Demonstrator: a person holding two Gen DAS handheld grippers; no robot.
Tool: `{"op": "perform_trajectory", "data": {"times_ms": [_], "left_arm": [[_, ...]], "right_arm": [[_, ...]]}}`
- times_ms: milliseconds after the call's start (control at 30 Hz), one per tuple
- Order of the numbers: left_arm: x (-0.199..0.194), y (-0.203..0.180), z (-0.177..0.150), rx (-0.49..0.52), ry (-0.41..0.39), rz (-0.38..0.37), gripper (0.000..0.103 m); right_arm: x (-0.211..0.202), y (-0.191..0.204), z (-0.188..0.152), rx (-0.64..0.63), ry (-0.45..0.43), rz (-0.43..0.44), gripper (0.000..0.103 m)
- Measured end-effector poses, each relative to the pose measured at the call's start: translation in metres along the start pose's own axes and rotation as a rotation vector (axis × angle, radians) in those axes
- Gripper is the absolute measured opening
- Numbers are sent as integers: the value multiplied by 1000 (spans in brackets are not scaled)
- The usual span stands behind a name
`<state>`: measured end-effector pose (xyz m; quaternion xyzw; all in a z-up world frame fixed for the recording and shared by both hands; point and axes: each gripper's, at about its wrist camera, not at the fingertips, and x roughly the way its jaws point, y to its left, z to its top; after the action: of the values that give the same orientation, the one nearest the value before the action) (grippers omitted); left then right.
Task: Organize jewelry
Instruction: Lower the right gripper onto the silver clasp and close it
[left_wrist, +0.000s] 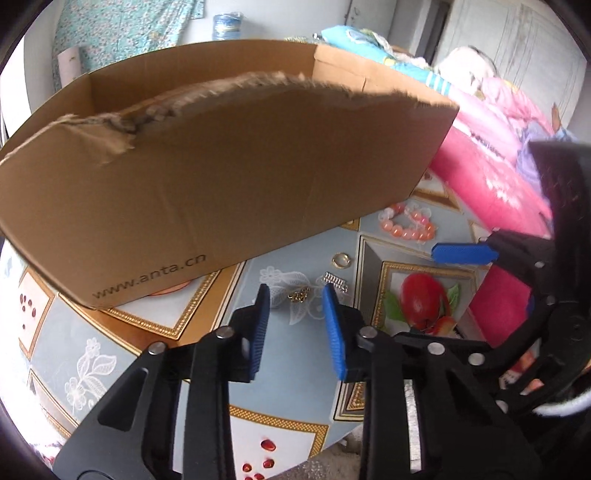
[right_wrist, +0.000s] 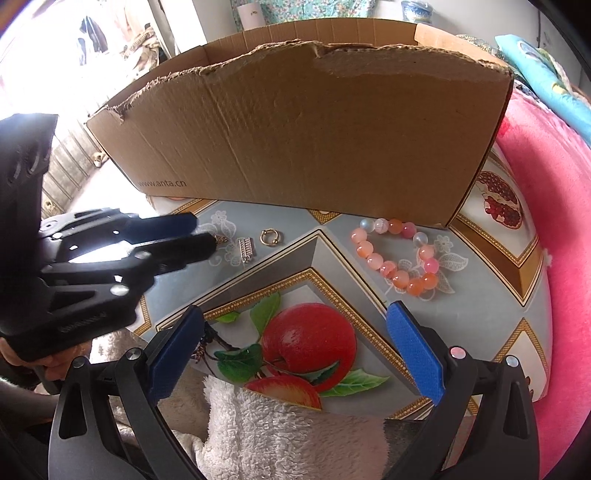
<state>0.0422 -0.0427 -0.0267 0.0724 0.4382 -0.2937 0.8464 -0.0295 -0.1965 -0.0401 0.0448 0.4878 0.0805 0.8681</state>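
- On the table (right_wrist: 491, 295), covered with a fruit-print cloth, the jewelry lies in a loose row in front of a torn cardboard box (right_wrist: 303, 140) with its top open.
- The bead bracelet (right_wrist: 397, 254), pink and orange, sits near the box's right corner. A gold ring (right_wrist: 268, 236) lies well to its left, a small silver coiled piece (right_wrist: 246, 251) just beside that, and a small gold chain piece (left_wrist: 298, 296) furthest left.
- The left gripper (left_wrist: 295, 314) points down at the gold chain piece, which lies just ahead of its blue fingertips (left_wrist: 263, 299). The jaws are partly closed with a clear gap, and nothing is between them.
- The right gripper (right_wrist: 295, 354) hangs over the printed apple with its jaws wide apart and empty, the bracelet ahead and a little to the right.
- Handling, as a judgement:
  - All the pieces look very light.
  - The chain piece is limp and flat, so it would need a pinch low against the cloth and may slip.
  - The ring is hard and smooth, and is best taken across its rim.
  - The bracelet is the easiest to grasp: close on two or three beads on one side. The beads look glossy and could roll out of the pads.
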Motion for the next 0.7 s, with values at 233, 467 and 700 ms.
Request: {"op": "perform_trajectory", "data": {"times_ms": [233,467,700], "left_arm": [[6,-8,5,65,5,76,10],[5,3,4,13,-5,51,4],[-15,31,-5,-98,-39,33,2]], "right_arm": [[-10,-9,-11,-8,-11,-2,96],[-17,-15,-18,-13,-21,-14,80],[-27,-21,-12,2,-37,57,47]]}}
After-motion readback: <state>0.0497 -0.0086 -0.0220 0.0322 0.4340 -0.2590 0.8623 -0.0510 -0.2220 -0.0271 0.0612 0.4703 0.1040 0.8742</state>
